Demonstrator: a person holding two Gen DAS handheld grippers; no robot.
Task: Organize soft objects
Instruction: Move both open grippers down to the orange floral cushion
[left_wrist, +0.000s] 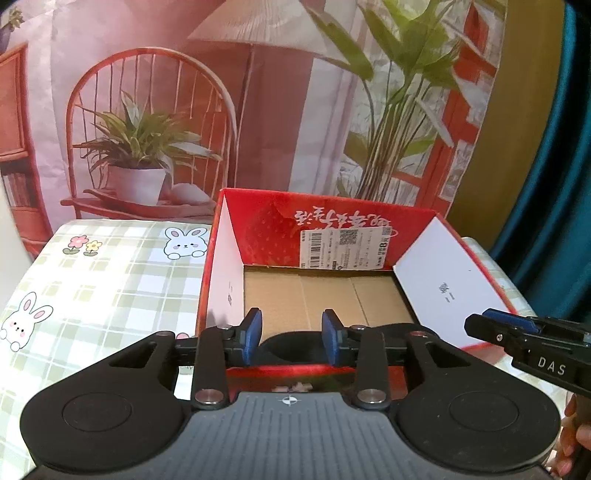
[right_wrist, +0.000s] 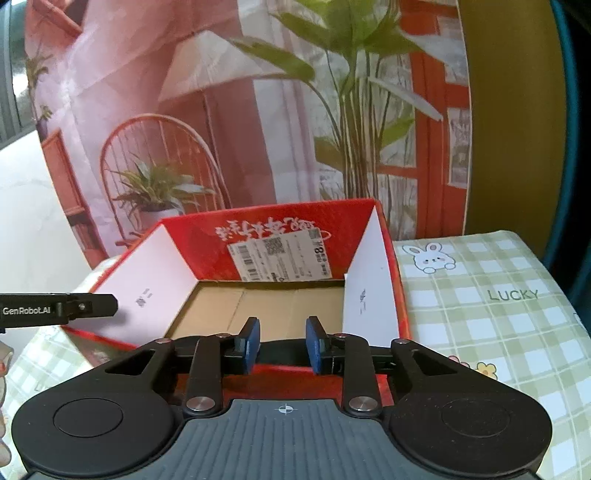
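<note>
Hovering over the red box (left_wrist: 325, 225), left gripper (left_wrist: 291, 338) and right gripper (right_wrist: 282, 345) both sit partly apart, pads holding nothing.

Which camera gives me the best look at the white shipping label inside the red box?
Left wrist view: the shipping label on the red box's far wall faces the camera squarely, barcode and QR code clear. The right wrist view shows it too, but tilted and softer.
</note>
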